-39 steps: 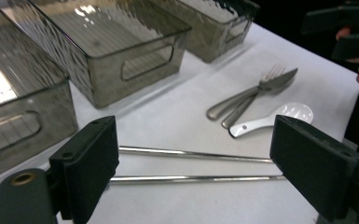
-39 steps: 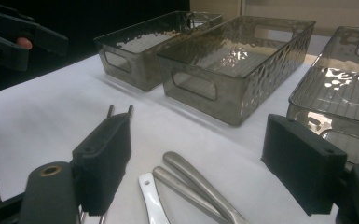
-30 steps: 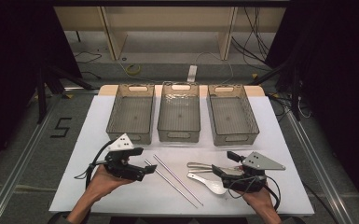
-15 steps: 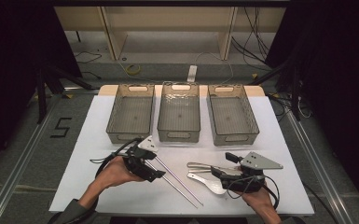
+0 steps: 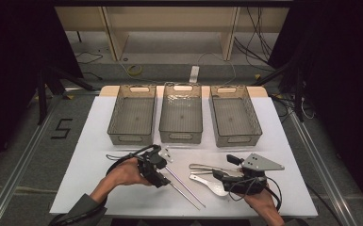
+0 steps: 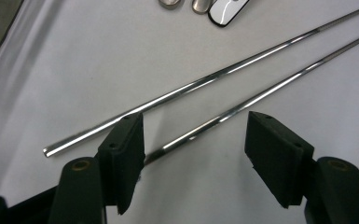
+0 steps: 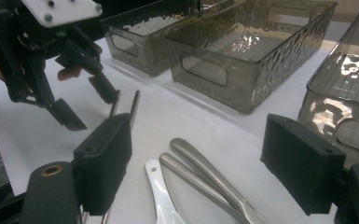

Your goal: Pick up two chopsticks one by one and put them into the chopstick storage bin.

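The left hand-held gripper [image 5: 162, 170] hangs low over the near part of the white counter [image 5: 89, 155], its jaws spread wide and holding nothing. In the left gripper view the two metal chopsticks [image 6: 224, 77] lie side by side on the counter, and the nearer stick runs into the gap between the jaws, its end just beside the left pad [image 6: 123, 156]; whether the pad touches it is hard to judge from this angle. The farther stick lies just outside that jaw. In the high view the chopsticks [image 5: 184, 184] slant from the left gripper toward the near edge. The right hand-held gripper [image 5: 221, 175] rests to their right, jaws also wide apart and empty, over two metal spoon handles [image 7: 200, 170] and a white spoon [image 7: 161, 196] that lie between its pads in the right gripper view. Three grey plastic bins [image 5: 181, 113] stand in a row at the far side of the counter, well apart from both grippers.
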Demonstrator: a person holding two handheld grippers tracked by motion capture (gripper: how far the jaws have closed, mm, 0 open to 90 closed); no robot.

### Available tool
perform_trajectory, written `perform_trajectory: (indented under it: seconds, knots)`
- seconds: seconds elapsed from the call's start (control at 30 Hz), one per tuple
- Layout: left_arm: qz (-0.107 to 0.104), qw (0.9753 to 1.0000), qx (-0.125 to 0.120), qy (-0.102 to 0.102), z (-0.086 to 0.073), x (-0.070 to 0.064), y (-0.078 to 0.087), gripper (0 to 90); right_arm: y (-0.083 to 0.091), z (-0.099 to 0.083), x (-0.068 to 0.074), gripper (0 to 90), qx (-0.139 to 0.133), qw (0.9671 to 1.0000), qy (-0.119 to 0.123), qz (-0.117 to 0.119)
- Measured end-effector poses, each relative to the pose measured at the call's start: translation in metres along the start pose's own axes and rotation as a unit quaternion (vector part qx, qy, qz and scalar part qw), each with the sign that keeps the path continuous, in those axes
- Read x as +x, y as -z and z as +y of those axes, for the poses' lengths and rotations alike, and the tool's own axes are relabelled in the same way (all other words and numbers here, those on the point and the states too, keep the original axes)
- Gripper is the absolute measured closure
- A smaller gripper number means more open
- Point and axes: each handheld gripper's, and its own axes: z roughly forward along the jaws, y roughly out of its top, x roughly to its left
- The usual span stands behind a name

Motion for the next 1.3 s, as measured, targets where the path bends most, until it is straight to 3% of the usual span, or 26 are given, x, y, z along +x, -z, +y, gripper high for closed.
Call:
perform_trajectory:
  seconds: [0.07,0.2,0.57,0.6,0.87,1.03,1.3]
  knots:
    - [-0.004,0.9995,0.022,-0.020,0.002,0.000,-0.009,39.2,0.000,0.000,0.000,25.3,0.001,1.0000,0.001,0.000]
    - [-0.005,0.9995,0.028,-0.017,0.000,0.002,-0.014,41.0,0.000,0.000,0.000,25.5,0.001,1.0000,0.001,0.000]
    - [-0.019,0.9980,0.050,-0.035,0.000,0.005,-0.020,43.1,-0.001,0.000,0.000,25.5,0.006,1.0000,0.005,-0.001]
    - [-0.019,0.9974,0.056,-0.042,0.000,0.005,-0.019,43.8,-0.001,0.000,0.000,25.5,0.007,1.0000,0.006,0.000]
    - [-0.019,0.9961,0.074,-0.043,0.000,0.002,-0.017,52.3,-0.001,0.000,0.001,25.6,0.008,0.9999,0.009,0.000]
    - [-0.025,0.9930,0.096,-0.064,-0.003,-0.002,-0.014,56.7,-0.001,0.000,0.001,25.7,0.011,0.9999,0.011,-0.001]
    - [-0.025,0.9908,0.108,-0.079,-0.004,-0.005,-0.012,66.0,-0.002,0.000,0.001,25.7,0.013,0.9998,0.013,-0.002]
